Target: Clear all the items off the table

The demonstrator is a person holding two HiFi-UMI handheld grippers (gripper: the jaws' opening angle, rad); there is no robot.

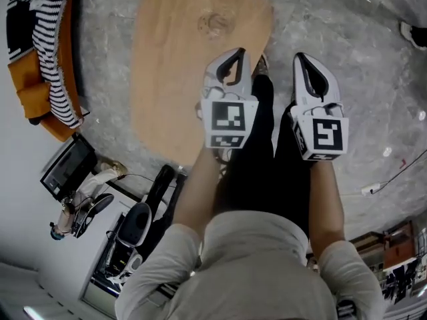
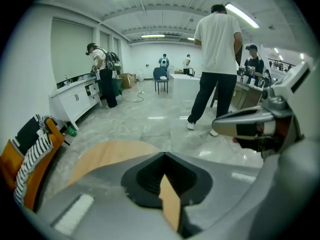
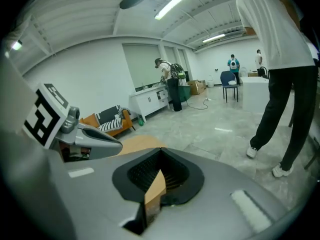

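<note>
The round wooden table (image 1: 180, 65) lies ahead of me and to the left, and I see nothing standing on it. Both grippers are held side by side above the floor at the table's near right edge. My left gripper (image 1: 237, 52) is shut, its tips meeting over the table's rim, with nothing held. My right gripper (image 1: 299, 59) is also shut and empty, over the grey floor. The left gripper view shows its shut tips (image 2: 163, 155) with the table (image 2: 107, 156) beyond. In the right gripper view the tips (image 3: 160, 150) meet, with the left gripper (image 3: 75, 131) beside them.
An orange seat with a striped cloth (image 1: 43, 59) stands left of the table. A bench with equipment (image 1: 127, 232) is at my lower left. A person in a white shirt (image 2: 216, 59) stands on the floor beyond the table; others work farther back.
</note>
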